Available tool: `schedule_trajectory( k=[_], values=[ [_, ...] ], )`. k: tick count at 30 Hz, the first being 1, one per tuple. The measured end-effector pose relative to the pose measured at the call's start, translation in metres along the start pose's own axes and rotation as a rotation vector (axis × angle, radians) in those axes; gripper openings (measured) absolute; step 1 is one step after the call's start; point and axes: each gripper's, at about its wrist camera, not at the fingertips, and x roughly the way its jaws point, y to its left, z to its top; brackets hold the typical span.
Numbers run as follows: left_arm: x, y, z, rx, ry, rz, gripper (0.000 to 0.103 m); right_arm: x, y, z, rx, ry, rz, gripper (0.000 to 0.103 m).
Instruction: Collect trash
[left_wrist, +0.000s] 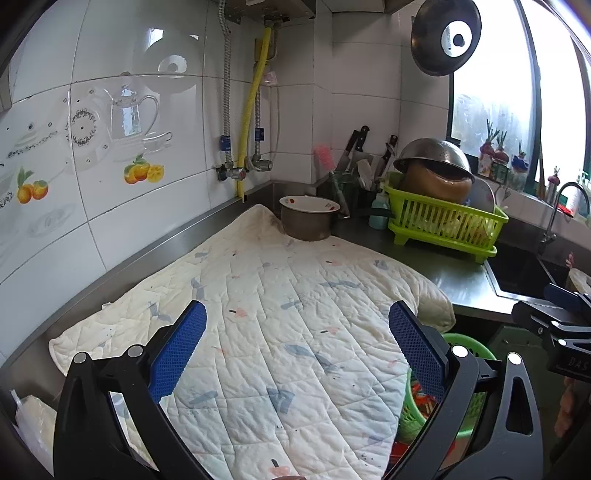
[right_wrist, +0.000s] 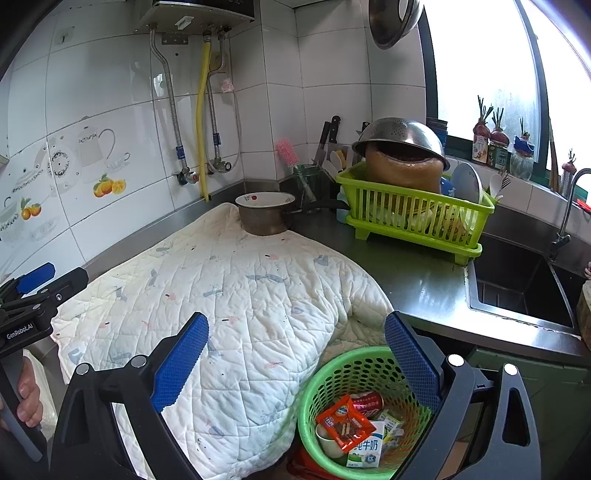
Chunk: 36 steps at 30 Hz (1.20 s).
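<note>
One basket (right_wrist: 354, 373); one pot (right_wrist: 264, 216); one colander (right_wrist: 400, 138)

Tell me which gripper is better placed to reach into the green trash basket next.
Right. The right gripper hangs open almost directly above the green basket, its trash in full view. The left gripper, also open, sits over the quilted mat.

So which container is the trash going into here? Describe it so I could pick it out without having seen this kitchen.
Start at the steel counter covered by the white quilted cloth. Just below the cloth's front right edge, off the counter, sits a round green perforated basket holding an orange wrapper, a red can and a milk carton. Unlike the rectangular lime-green dish rack up by the sink, it is round and holds trash.
</note>
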Motion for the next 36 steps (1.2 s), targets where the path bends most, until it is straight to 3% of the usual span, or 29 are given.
schedule_trajectory(
  k=[36],
  values=[
    [0.012, -0.033, -0.004, 0.055, 0.032, -0.071, 0.098, -0.006, -0.017, -0.011, 0.009, 0.000, -0.077, 0.093]
  ],
)
